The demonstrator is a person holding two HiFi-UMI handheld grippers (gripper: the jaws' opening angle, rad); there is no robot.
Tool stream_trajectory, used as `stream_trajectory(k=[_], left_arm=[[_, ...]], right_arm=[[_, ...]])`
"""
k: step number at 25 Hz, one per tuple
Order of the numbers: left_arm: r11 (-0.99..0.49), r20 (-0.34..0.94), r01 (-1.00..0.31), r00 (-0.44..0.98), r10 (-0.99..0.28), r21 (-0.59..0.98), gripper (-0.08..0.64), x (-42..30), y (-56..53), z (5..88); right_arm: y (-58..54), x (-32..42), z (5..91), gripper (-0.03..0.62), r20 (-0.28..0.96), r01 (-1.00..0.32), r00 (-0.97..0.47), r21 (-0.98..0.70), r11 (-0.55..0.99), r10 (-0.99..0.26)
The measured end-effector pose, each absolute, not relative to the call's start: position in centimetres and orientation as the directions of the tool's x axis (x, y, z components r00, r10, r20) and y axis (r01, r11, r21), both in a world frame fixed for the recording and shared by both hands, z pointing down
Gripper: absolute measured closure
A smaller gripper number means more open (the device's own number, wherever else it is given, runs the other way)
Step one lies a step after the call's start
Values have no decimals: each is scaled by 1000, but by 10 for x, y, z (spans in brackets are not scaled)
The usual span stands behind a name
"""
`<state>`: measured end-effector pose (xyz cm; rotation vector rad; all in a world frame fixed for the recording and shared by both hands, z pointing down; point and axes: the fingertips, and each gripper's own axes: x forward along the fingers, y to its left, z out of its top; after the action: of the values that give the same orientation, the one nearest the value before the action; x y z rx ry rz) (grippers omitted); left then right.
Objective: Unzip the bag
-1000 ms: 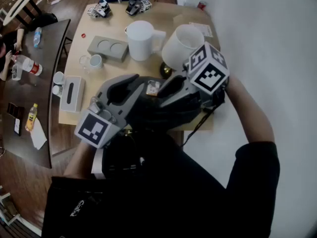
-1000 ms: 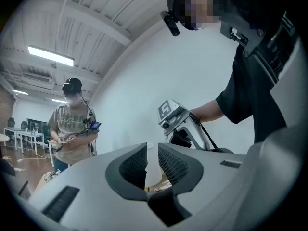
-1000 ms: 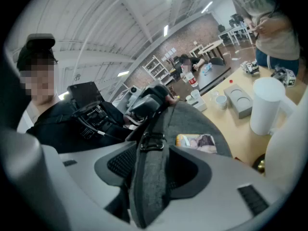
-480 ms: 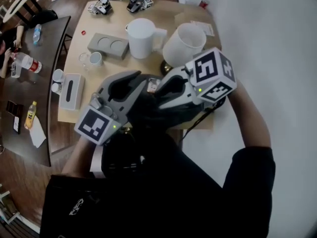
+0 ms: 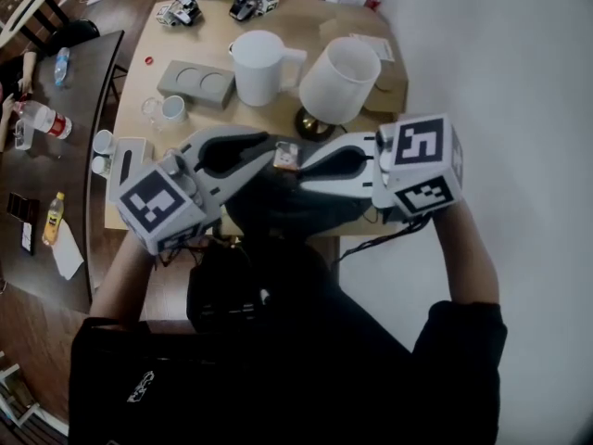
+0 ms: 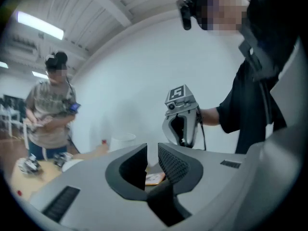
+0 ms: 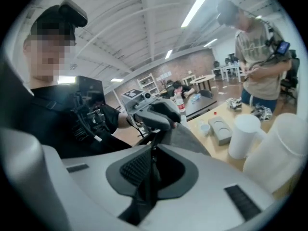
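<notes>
Your bag is dark, soft fabric, slumped at the near edge of the table. A small orange-and-white tag sits on top. You cannot see its zip.

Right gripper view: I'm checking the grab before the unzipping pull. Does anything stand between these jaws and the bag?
Nothing visible does. The right gripper has its jaws closing directly on a thin dark strip of the bag, and the left gripper holds the bag's fabric just beyond.
</notes>
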<state>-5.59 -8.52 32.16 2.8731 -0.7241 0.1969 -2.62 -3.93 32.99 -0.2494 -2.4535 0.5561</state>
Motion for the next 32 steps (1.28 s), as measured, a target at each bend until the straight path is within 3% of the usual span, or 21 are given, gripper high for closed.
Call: stream_trajectory(k=[4, 7, 9, 11, 17, 25, 26, 29, 32], left_arm=[[-941, 352, -108, 936, 12, 321, 489, -50, -73, 329], [-879, 487, 179, 775, 402, 441, 488, -39, -58, 343], [-775, 475, 269, 661, 581, 572, 446, -32, -51, 347], [-699, 436, 294, 608, 663, 652, 397, -30, -48, 349], [-630, 429, 256, 546, 720, 733, 374, -32, -55, 363], [-582, 383, 324, 507, 772, 746, 377, -24, -45, 358], [-612, 401, 325, 524, 751, 721, 477, -24, -46, 355], [-786, 516, 244, 638, 571, 568, 523, -25, -48, 343], [-914, 595, 53, 743, 306, 403, 554, -27, -49, 331]], right_arm=[[-41, -13, 331, 571, 473, -120, -877, -382, 917, 82], [-42, -6, 331, 575, 432, -169, -902, -388, 906, 17], [-44, -5, 330, 575, 433, -184, -901, -388, 903, 3], [-44, -4, 330, 575, 433, -190, -901, -389, 901, -3], [-37, -5, 328, 575, 411, -160, -911, -406, 900, 24], [-41, -5, 327, 576, 395, -162, -918, -417, 894, 18], [-43, -5, 326, 577, 401, -182, -916, -411, 893, -2], [-48, -3, 323, 577, 416, -248, -906, -375, 893, -77], [-53, -6, 317, 577, 438, -309, -885, -294, 905, -160]])
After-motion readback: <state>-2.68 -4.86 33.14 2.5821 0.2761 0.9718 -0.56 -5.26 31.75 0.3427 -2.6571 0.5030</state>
